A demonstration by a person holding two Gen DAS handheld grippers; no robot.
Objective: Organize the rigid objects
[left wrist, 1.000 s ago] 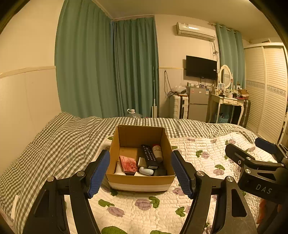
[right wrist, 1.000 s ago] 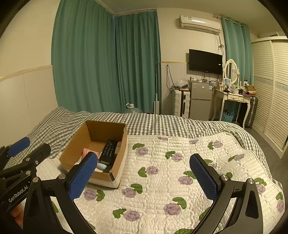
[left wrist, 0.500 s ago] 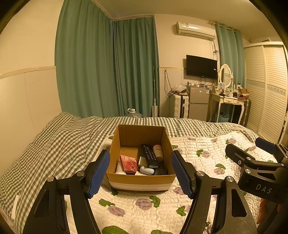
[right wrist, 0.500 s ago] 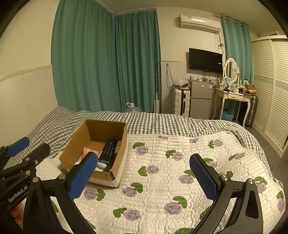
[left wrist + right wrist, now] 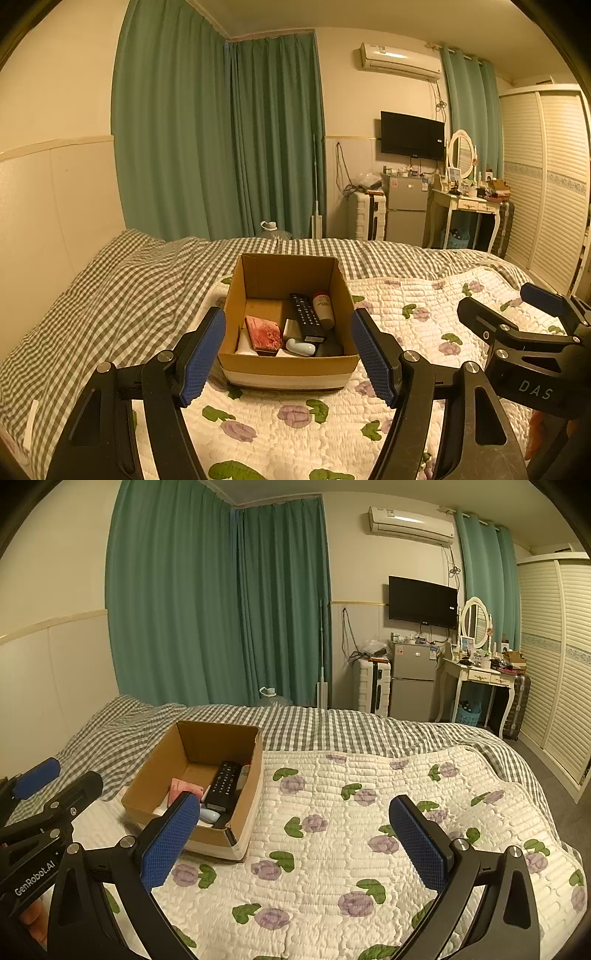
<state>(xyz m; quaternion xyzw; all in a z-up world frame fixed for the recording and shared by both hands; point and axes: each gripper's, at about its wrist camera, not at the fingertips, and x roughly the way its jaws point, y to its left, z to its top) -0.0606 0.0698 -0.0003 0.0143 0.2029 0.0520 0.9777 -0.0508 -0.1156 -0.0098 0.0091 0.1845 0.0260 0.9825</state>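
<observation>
Nothing had shifted since a moment earlier, my left claw (image 5: 288, 350) hung wide before the cardboard box (image 5: 288, 363) on the flowered quilt (image 5: 332, 849), its view alone showing a white bottle (image 5: 323, 305) beside the remote (image 5: 306, 317), my right claw (image 5: 291, 838) gaped empty over the quilt.

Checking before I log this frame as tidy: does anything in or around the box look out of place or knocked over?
Nothing stands out. The cardboard box sits upright on the quilt, and the remote, the bottle and the red packet all lie inside it. Both the left gripper and the right gripper are open and empty.
</observation>
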